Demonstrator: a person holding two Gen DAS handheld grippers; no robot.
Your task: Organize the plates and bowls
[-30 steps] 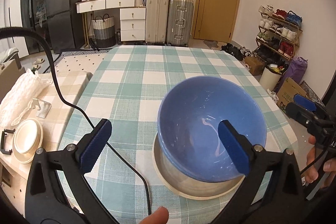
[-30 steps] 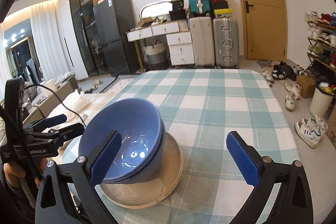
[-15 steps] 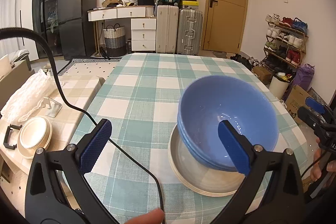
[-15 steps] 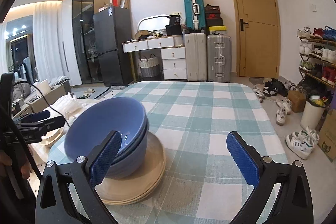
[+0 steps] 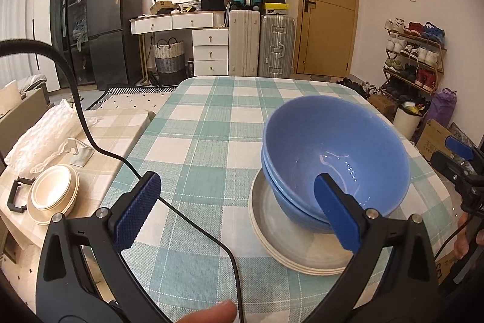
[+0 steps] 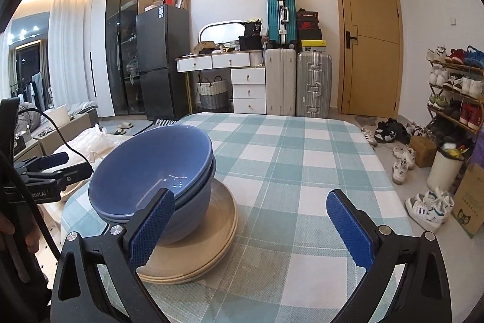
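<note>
Two blue bowls [image 5: 334,155] are sitting nested one inside the other on a stack of beige plates [image 5: 290,247], and the stack is resting on the checked tabletop [image 5: 196,135] near its front edge. The left hand-held gripper [image 5: 239,209] is hovering released, its blue pads spread wide with nothing between them; in its own view the bowls are lying ahead and to the right, with the right pad [image 5: 337,211] overlapping the near side of the bowls, though whether it is touching them cannot be told. A black cable [image 5: 193,223] is trailing across the cloth between its fingers, and a fingertip [image 5: 211,314] is showing at the bottom edge. The right hand-held gripper [image 6: 249,224] is likewise standing released and empty, its pads wide apart over bare cloth; from its camera the bowls [image 6: 154,180] and plates [image 6: 196,256] are lying to the left, with the left pad [image 6: 151,229] just in front of the lower bowl's wall. Each gripper is also showing at the edge of the other's view, flanking the stack from either side. On a lower side table [image 5: 121,123] to the left, well apart from the stack, a second pile of pale dishes [image 5: 51,196] is sitting near a crumpled white bag [image 5: 45,138].
</note>
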